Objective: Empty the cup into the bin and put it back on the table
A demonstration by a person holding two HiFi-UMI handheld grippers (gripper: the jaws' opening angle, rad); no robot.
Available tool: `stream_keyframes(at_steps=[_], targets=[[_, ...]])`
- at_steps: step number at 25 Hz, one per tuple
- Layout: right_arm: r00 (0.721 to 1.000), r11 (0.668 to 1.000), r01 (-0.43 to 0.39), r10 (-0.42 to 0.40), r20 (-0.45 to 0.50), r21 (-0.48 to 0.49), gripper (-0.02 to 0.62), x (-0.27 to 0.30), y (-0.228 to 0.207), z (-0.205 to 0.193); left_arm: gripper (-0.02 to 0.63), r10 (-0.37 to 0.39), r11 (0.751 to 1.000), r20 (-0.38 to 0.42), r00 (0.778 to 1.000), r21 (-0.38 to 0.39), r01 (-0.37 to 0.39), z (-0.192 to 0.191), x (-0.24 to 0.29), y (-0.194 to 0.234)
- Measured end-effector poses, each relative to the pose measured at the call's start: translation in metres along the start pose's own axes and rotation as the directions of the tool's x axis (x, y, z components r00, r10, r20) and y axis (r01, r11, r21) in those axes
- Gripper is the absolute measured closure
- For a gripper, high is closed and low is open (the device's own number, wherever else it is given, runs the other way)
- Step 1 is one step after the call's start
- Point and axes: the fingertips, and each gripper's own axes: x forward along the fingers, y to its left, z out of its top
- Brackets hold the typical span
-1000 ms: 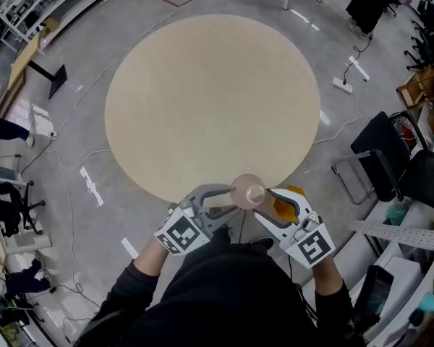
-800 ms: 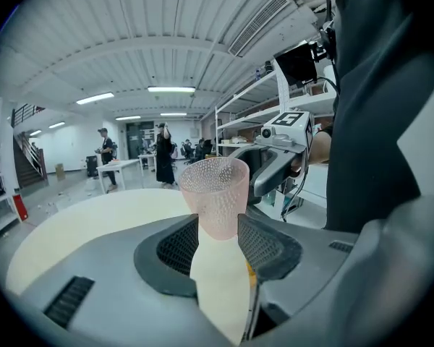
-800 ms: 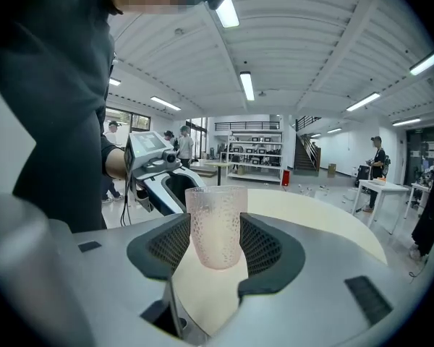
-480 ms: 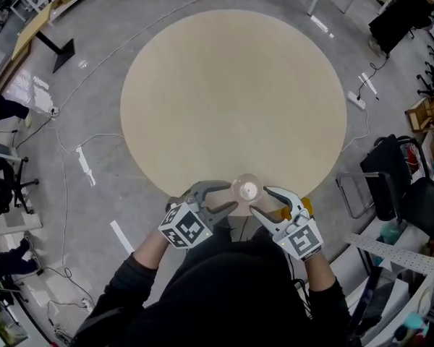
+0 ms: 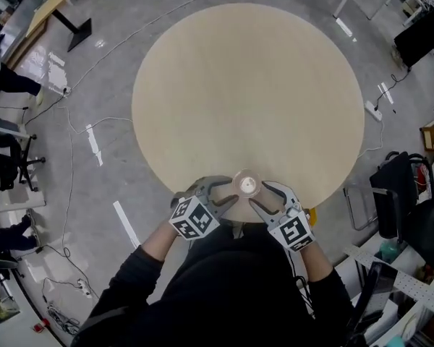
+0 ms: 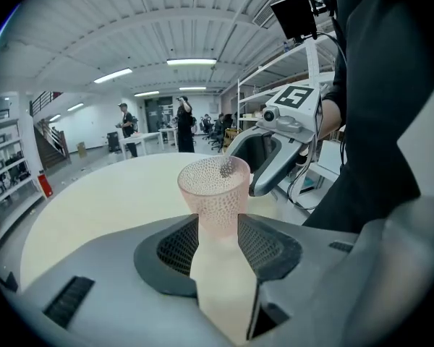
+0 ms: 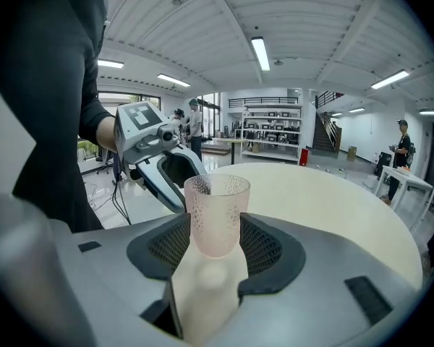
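We hold the cup [image 5: 247, 186] upright between both tools: the left gripper [image 5: 231, 192] and the right gripper [image 5: 258, 195] each clamp its sides from opposite directions, equally near, at the table's [image 5: 246, 85] near edge.

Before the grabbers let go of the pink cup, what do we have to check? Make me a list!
1. Left gripper has its pads on the cup: ok.
2. Right gripper grips it too: ok.
3. Cup stands upright: ok.
4. Cup is empty, with nothing seen inside: ok.
5. Cup is over the table, by its near edge: ok.
6. Cup's bottom rests on the table: cannot tell.
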Motion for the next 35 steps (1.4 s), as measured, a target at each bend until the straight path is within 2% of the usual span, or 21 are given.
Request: stream_keyframes(at_steps=[6, 15, 26, 35], targets=[[0.999, 0.999, -0.025, 0.024, -0.044, -0.042, 0.374, 0.021, -0.023, -0.025, 0.422, 0.058, 0.998, -0.069, 0.996, -0.021, -0.060, -0.016, 0.028, 0.017], [0.994, 0.997, -0.044, 0.038, -0.105, -0.056, 0.374, 0.035, -0.036, -0.068, 0.422, 0.078, 0.997, -0.134, 0.988, -0.017, -0.081, -0.032, 0.059, 0.017], [0.990, 0.996, -0.062, 0.052, -0.130, -0.072, 0.374, 0.044, -0.031, -0.070, 0.422, 0.078, 0.996, -0.160, 0.984, -0.035, -0.085, -0.047, 0.061, 0.019], [0.987, 0.997, -0.052, 0.043, -0.157, -0.058, 0.374, 0.047, -0.025, -0.077, 0.422, 0.066, 0.990, -0.162, 0.985, -0.111, -0.085, -0.060, 0.061, 0.019]])
